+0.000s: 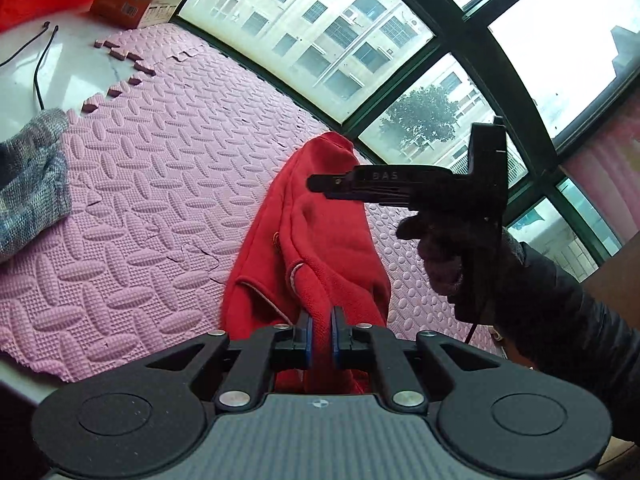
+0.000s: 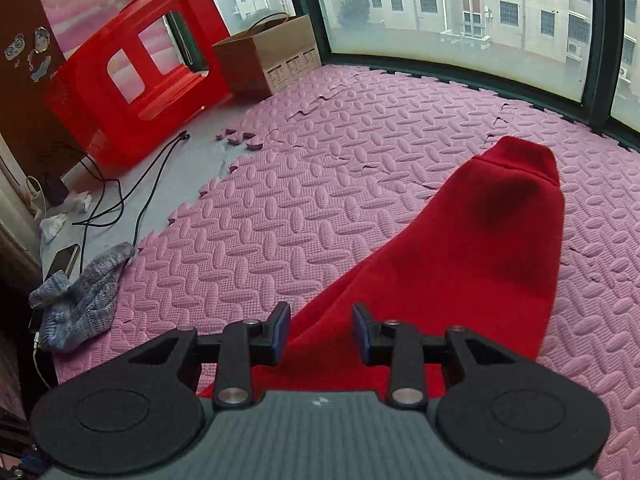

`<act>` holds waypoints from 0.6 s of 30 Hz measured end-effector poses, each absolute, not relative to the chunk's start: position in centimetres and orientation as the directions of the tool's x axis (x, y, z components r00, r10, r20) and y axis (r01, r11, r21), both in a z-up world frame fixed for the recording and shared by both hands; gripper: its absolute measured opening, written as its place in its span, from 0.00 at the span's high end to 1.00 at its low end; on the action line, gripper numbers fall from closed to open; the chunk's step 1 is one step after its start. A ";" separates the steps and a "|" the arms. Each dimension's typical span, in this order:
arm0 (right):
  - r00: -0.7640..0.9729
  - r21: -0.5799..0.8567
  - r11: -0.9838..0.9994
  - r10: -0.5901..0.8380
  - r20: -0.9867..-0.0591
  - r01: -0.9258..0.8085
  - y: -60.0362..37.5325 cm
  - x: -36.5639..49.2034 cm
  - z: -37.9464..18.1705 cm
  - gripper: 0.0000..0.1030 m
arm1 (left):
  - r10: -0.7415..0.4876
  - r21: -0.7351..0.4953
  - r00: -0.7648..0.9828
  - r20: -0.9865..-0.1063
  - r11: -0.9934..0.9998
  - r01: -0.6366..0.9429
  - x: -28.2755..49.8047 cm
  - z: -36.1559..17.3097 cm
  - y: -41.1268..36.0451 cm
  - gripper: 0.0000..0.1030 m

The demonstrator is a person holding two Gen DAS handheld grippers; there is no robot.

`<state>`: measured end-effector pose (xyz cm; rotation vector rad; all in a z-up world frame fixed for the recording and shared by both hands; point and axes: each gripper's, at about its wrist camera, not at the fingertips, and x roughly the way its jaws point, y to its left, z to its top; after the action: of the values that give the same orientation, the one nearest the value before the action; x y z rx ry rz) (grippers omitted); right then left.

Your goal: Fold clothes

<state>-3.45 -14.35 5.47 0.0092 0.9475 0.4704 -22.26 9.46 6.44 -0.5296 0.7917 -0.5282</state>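
A red garment (image 1: pixel 320 240) hangs in a bunch from my left gripper (image 1: pixel 321 330), whose blue-padded fingers are shut on its fabric, above the pink foam mat (image 1: pixel 140 200). In the right wrist view the same red garment (image 2: pixel 460 248) stretches away over the mat (image 2: pixel 320 160), its far end resting on it. My right gripper (image 2: pixel 321 334) is open, with the red cloth lying between and below its fingers. The right gripper also shows in the left wrist view (image 1: pixel 420 188), held in a gloved hand beside the garment.
A grey-blue knitted garment (image 2: pixel 80 300) lies at the mat's left edge. A red plastic stool (image 2: pixel 136 60), a cardboard box (image 2: pixel 272 56), cables (image 2: pixel 120 200) and a phone (image 2: pixel 62 260) are on the bare floor at left. Windows (image 2: pixel 440 8) run along the far side.
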 end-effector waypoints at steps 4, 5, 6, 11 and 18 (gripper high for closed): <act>0.475 0.212 0.909 0.373 -0.797 -0.359 -13.6 -3.7 4.1 0.69 | -0.611 -0.590 0.604 -0.511 0.761 0.270 -22.4 7.2 9.2 0.91; 0.478 0.210 0.914 0.365 -0.799 -0.347 -13.7 -3.8 3.8 0.70 | -0.611 -0.589 0.608 -0.507 0.761 0.273 -22.4 7.4 9.2 0.91; 0.481 0.208 0.919 0.357 -0.801 -0.336 -13.8 -3.9 3.6 0.76 | -0.611 -0.588 0.612 -0.503 0.761 0.276 -22.4 7.6 9.3 0.91; 0.523 0.257 0.919 0.384 -0.761 -0.300 -14.7 -4.1 4.0 0.95 | -0.609 -0.580 0.631 -0.481 0.760 0.291 -22.3 8.7 9.6 0.91; 0.592 0.398 0.886 0.458 -0.663 -0.239 -14.9 -2.9 4.5 0.95 | -0.557 -0.574 0.652 -0.514 0.788 0.221 -21.6 8.0 11.0 0.91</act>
<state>-2.94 -14.89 4.49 0.2807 0.8461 0.4113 -21.57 10.97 8.03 -0.4969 0.7366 -0.4625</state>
